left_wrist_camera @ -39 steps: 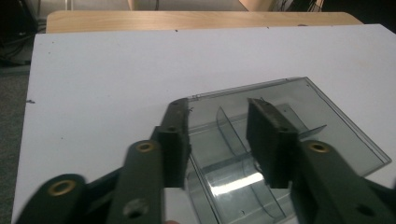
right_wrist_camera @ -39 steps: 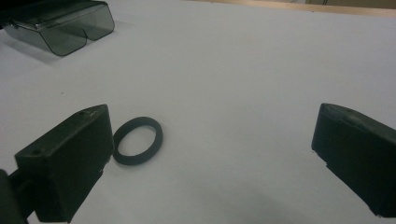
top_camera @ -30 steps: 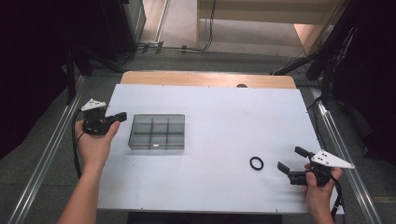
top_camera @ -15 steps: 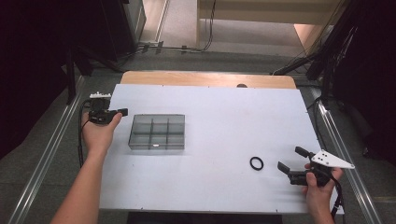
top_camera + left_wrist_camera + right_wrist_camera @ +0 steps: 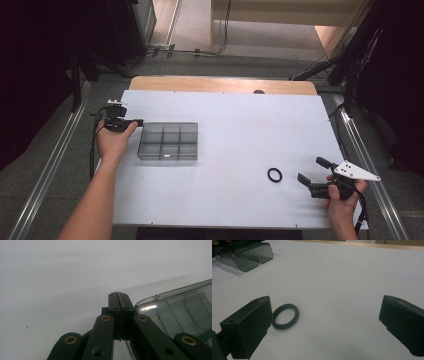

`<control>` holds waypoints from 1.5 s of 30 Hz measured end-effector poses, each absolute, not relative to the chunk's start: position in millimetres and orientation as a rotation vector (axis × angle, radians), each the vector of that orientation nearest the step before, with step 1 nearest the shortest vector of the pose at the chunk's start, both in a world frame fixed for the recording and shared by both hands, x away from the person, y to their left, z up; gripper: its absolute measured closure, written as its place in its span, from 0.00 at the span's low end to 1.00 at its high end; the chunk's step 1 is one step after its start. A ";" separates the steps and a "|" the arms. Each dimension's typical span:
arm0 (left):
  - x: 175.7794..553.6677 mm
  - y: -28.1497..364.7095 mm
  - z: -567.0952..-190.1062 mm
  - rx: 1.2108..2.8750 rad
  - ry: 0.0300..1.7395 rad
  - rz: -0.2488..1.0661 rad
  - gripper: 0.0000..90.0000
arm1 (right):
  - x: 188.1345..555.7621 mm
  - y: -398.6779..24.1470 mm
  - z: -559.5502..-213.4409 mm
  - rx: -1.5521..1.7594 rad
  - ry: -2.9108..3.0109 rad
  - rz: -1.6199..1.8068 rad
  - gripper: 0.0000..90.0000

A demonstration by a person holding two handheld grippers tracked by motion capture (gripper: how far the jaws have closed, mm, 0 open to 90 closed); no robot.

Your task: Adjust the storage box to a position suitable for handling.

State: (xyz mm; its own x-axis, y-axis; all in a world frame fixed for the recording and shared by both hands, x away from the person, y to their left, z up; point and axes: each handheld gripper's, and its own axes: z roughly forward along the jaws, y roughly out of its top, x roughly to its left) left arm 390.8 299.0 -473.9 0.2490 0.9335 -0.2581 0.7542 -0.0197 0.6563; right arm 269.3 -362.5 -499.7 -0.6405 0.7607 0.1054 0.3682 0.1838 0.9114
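My right claw [image 5: 311, 175] is released, and the black rubber ring [image 5: 274, 175] lies flat on the white desk [image 5: 240, 125] just to its left. My left claw [image 5: 138, 122], clenched on nothing, sits at the clear compartment box's [image 5: 168, 141] far-left corner, much farther from the ring.

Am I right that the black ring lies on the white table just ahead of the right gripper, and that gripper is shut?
Not quite. The black ring does lie on the white table just ahead of the right gripper, but that gripper is open: the right gripper view shows its two jaws standing wide apart with bare table between them, the ring beside one jaw and not gripped.
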 end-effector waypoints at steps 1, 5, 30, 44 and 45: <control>391.4 298.4 -475.1 1.820 1.541 0.316 1.00 | 269.3 -362.5 -499.7 1.064 2.094 1.445 0.00; 392.6 297.2 -477.0 1.818 1.545 0.312 1.00 | 269.4 -362.7 -499.6 1.066 2.094 1.448 0.00; 397.0 295.4 -479.1 1.798 1.493 0.350 1.00 | 270.3 -363.1 -499.7 1.069 2.098 1.452 0.00; 397.2 292.7 -477.4 1.790 1.537 0.346 1.00 | 270.0 -363.9 -499.7 1.069 2.093 1.451 0.00; 396.8 293.1 -477.3 1.796 1.542 0.348 1.00 | 270.0 -363.9 -499.7 1.069 2.093 1.451 0.00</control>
